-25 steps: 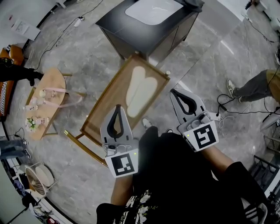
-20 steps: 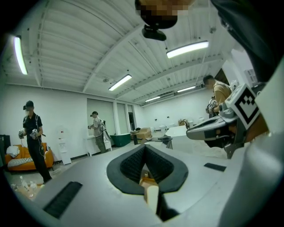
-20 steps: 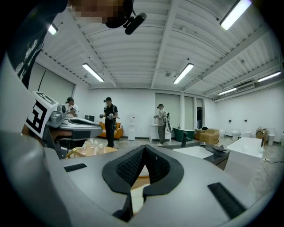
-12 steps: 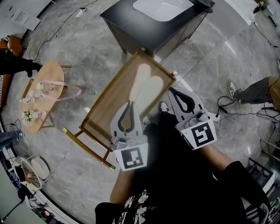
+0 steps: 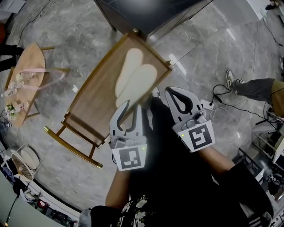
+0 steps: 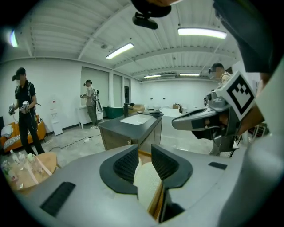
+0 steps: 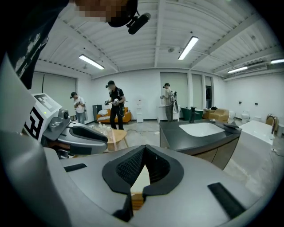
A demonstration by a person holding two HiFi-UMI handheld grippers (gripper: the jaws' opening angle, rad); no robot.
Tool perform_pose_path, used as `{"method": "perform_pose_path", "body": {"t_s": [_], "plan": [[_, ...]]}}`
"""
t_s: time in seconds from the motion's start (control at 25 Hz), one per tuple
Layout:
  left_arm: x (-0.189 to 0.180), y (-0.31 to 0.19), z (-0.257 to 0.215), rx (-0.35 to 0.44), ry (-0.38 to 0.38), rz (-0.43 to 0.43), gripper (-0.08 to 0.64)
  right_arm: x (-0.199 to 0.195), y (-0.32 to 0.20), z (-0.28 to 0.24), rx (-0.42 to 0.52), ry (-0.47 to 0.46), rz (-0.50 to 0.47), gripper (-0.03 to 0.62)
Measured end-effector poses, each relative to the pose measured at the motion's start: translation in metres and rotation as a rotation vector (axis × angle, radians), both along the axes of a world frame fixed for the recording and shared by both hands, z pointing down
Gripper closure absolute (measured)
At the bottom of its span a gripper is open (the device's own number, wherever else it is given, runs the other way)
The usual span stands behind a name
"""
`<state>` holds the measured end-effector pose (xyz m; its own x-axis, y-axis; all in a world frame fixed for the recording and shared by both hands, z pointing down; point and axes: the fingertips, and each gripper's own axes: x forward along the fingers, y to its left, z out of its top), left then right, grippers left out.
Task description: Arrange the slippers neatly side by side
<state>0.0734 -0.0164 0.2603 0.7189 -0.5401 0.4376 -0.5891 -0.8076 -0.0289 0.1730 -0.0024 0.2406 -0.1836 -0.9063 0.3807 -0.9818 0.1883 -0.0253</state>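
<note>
Two cream slippers (image 5: 134,76) lie side by side, touching, on a low wooden rack (image 5: 88,111) on the marble floor. My left gripper (image 5: 133,105) hovers at the slippers' near end; its jaws are opening and a gap shows between them. In the left gripper view the gripper (image 6: 144,150) has a slipper (image 6: 148,181) showing through that gap, with neither pad pressing on it. My right gripper (image 5: 171,90) hangs just right of the rack's near corner. In its own view this gripper (image 7: 144,147) is shut with its tips touching, and a slipper (image 7: 141,179) shows below.
A dark cabinet with a white basin (image 5: 146,13) stands just beyond the rack. A small wooden table (image 5: 24,80) with pink items is at the left, a basket (image 5: 26,157) at lower left. Cables (image 5: 217,95) and a person's leg (image 5: 255,86) are at the right.
The left gripper has moved forward over the near end of the slippers and its jaws have parted. The right gripper has stayed shut and barely moved.
</note>
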Motion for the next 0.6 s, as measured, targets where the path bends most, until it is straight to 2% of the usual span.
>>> {"method": "perform_pose_path", "body": {"t_s": [0.24,0.6], "plan": [[0.008,0.009,0.059,-0.057,-0.122,0.049,0.445,0.008,0.016,0.048,-0.125,-0.028,0.010,0.594],[0.019,0.039,0.143,-0.149,-0.317,0.219,0.382,0.014,0.024,0.090,-0.192,-0.056,0.037,0.594]]}}
